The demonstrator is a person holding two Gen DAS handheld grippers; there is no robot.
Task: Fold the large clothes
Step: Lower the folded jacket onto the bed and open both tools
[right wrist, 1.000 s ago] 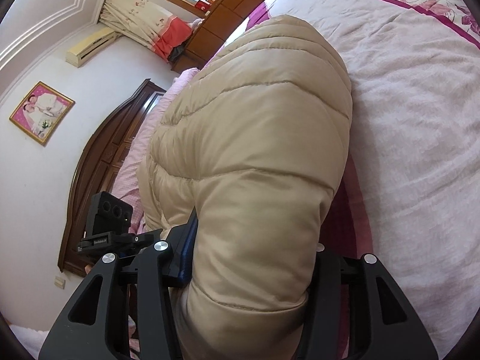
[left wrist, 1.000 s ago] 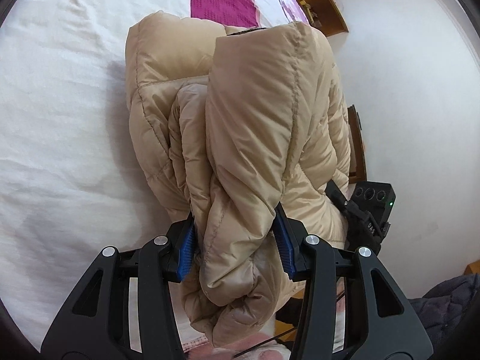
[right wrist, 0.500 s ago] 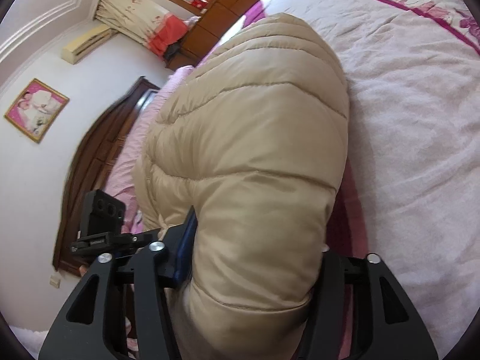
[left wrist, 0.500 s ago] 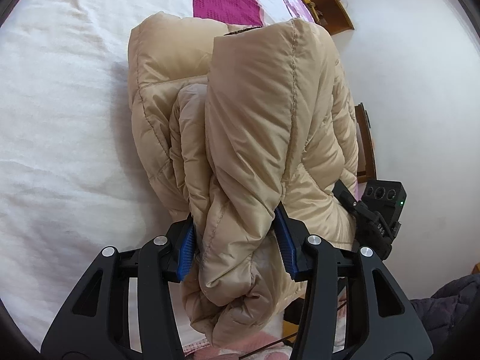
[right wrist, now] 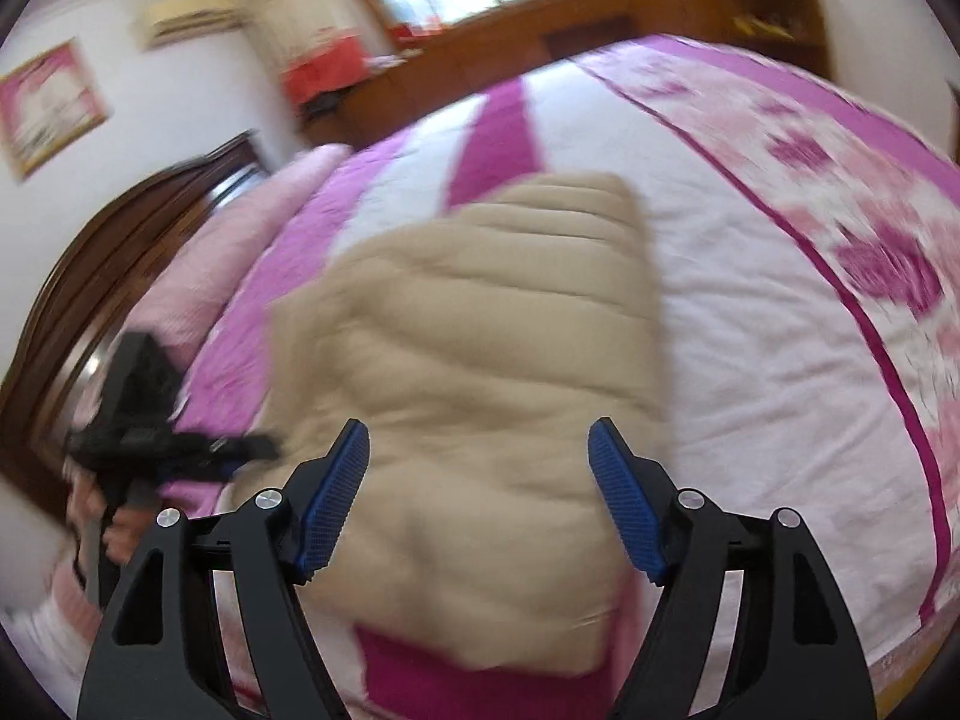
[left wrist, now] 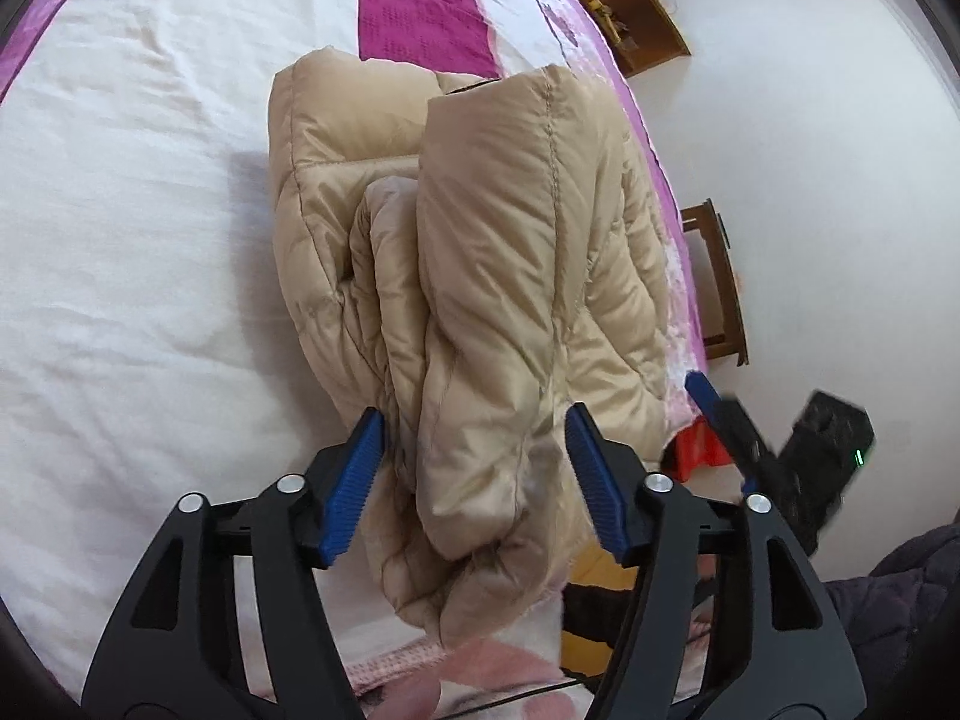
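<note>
A tan puffer jacket [left wrist: 480, 276] lies folded in a thick bundle on the bed. My left gripper [left wrist: 474, 474] is open; its blue pads stand either side of the bundle's near end without squeezing it. In the right wrist view the jacket [right wrist: 480, 360] lies on the bed beyond my right gripper [right wrist: 480, 492], which is open and empty above its near end. That view is blurred by motion. The right gripper also shows in the left wrist view [left wrist: 714, 408], and the left gripper in the right wrist view [right wrist: 240, 450].
The bed has a white, pink and magenta cover [left wrist: 120, 240]. A dark wooden headboard [right wrist: 90, 252] and pink pillows are at the left in the right wrist view. A wooden chair [left wrist: 720, 288] and dark clothing [left wrist: 888, 588] are beside the bed.
Both grippers have opened and let go of the jacket. The right gripper has pulled back and up from it fast; the jacket now rests on the bed.
</note>
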